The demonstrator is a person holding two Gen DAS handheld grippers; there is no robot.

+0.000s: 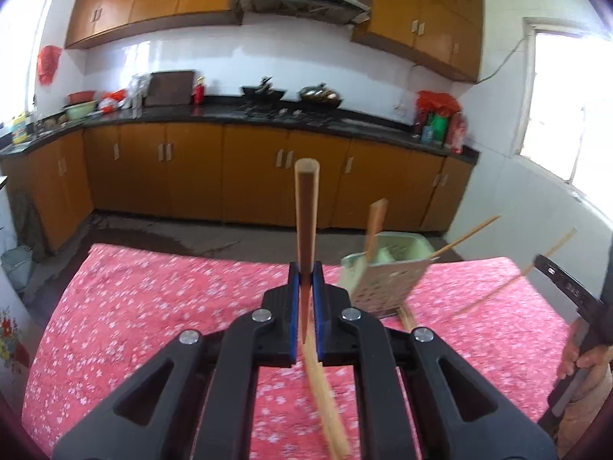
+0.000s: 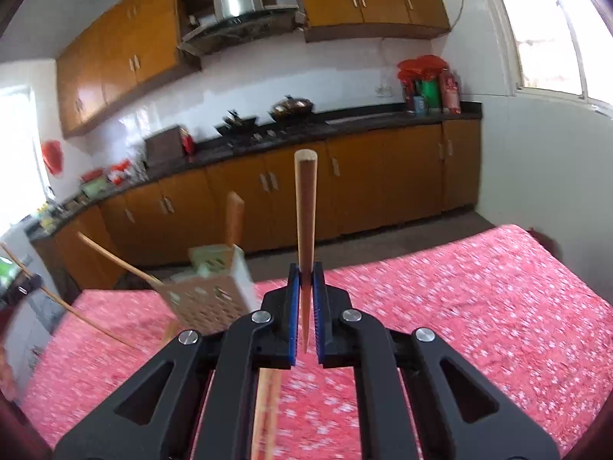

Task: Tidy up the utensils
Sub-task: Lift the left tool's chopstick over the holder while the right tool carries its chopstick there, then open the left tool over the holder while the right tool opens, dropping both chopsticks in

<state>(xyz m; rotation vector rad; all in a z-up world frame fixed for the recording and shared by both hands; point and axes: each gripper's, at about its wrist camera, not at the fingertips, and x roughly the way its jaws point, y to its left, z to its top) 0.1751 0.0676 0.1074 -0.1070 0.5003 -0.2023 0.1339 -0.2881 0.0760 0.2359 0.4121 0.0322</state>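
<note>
Left tongs [image 1: 306,281] pinch a chopstick [image 1: 306,207] at frame centre. Right tongs [image 2: 306,281] pinch another chopstick [image 2: 306,207]. Holder [image 1: 387,272] stands centre-right on the surface [image 1: 153,306].

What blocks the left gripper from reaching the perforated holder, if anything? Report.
Likely nothing, so yes: the left gripper, shut on a chopstick, is close beside the holder with open space between.
</note>
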